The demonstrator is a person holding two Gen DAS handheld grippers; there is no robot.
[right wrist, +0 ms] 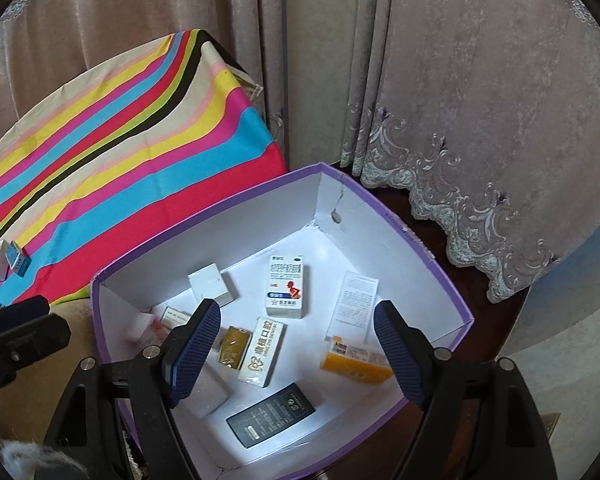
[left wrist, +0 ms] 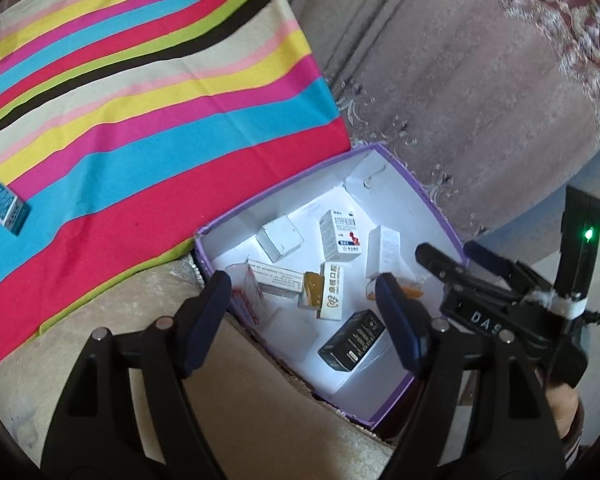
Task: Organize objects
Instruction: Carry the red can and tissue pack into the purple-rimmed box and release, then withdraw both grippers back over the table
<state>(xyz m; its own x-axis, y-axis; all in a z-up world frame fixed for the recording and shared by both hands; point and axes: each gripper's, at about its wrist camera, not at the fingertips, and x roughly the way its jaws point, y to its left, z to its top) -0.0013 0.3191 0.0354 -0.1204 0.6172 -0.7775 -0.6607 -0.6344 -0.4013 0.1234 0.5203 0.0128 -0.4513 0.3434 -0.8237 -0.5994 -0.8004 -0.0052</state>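
Both the left tongs (left wrist: 304, 316) and right tongs (right wrist: 296, 344) gape empty over the purple box (right wrist: 420, 236) of cartons, striped cloth (right wrist: 140, 168) at ten o'clock.

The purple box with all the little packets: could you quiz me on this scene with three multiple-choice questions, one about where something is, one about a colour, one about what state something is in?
1. Where does the small blue packet lie?
A. on the striped cloth
B. inside the purple box
C. between a gripper's fingers

2. What colour is the inside of the purple box?
A. black
B. white
C. yellow

3. How do the right gripper's jaws stand?
A. clamped on the orange packet
B. open, holding nothing
C. shut tight, empty

Answers:
1 A: the blue packet rests on the striped cloth, outside the box.
2 B: the purple box has white walls and floor.
3 B: the right gripper hangs over the box with a wide gap; the orange packet lies loose below.
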